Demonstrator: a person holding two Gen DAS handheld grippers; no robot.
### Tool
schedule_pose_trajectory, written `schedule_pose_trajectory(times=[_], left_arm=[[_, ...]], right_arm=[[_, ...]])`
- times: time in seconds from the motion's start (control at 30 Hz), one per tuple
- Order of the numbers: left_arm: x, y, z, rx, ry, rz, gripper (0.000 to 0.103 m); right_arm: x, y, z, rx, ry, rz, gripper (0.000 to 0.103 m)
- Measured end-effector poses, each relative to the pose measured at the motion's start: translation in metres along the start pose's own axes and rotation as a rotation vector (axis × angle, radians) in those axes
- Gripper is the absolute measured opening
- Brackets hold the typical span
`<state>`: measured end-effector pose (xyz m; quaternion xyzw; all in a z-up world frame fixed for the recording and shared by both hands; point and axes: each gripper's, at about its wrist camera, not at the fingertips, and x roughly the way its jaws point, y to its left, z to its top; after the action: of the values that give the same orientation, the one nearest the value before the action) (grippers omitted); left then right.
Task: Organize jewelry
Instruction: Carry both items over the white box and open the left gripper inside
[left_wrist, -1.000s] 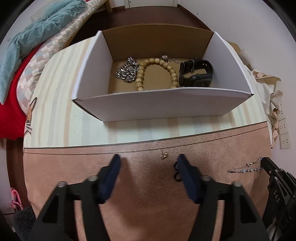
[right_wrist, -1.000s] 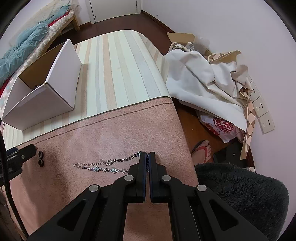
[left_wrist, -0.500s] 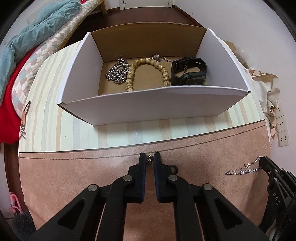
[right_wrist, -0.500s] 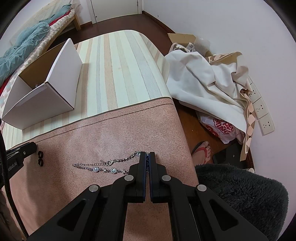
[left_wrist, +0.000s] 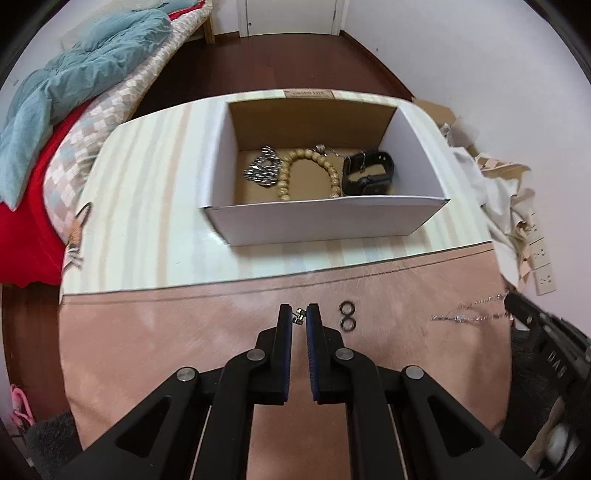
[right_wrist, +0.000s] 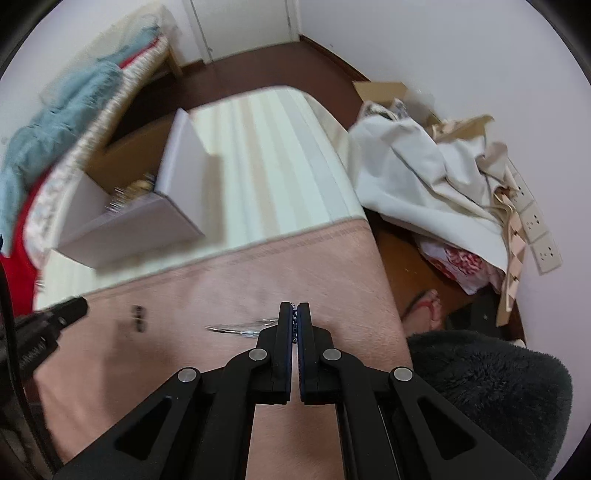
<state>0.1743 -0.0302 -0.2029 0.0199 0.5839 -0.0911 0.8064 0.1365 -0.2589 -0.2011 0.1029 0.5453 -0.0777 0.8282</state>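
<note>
My left gripper (left_wrist: 299, 314) is shut on a small stud earring (left_wrist: 300, 315) and holds it above the pink cloth. Two black rings (left_wrist: 347, 318) lie just to its right. An open white box (left_wrist: 328, 221) ahead holds a silver chain (left_wrist: 263, 171), a wooden bead bracelet (left_wrist: 308, 173) and a black watch (left_wrist: 367, 173). My right gripper (right_wrist: 294, 314) is shut on one end of a silver chain bracelet (right_wrist: 240, 328), which trails left off the cloth; the bracelet also shows in the left wrist view (left_wrist: 469, 312).
The table has a striped cloth (left_wrist: 147, 206) at the back and a pink cloth (left_wrist: 184, 350) at the front. A bed with a teal blanket (left_wrist: 55, 92) is on the left. White fabric (right_wrist: 417, 177) and wall sockets (right_wrist: 539, 236) are on the right.
My left gripper closed on the earring and lifted it back from the box. My right gripper, shut on the bracelet, has risen and swung left, dragging the chain.
</note>
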Motion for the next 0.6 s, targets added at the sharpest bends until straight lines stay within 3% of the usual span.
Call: schedule_pose_trajectory(times=[0.17,0.37,0.6], left_arm=[[-0.044,0.011,0.000,-0.020,-0.045,-0.040,0.005],[-0.090,0.018,0.025,-0.021,-0.118,-0.081,0.005],[-0.106,0.025,0.065,-0.050,-0.154,-0.120,0.005]], right_arm=[[-0.049,0.016,0.013,-0.017,-0.074,0.087,0.002],[-0.100,0.040,0.041,-0.065,-0.138,0.190,0.002],[-0.115,0.075,0.082,-0.117,-0.164,0.277,0.002]])
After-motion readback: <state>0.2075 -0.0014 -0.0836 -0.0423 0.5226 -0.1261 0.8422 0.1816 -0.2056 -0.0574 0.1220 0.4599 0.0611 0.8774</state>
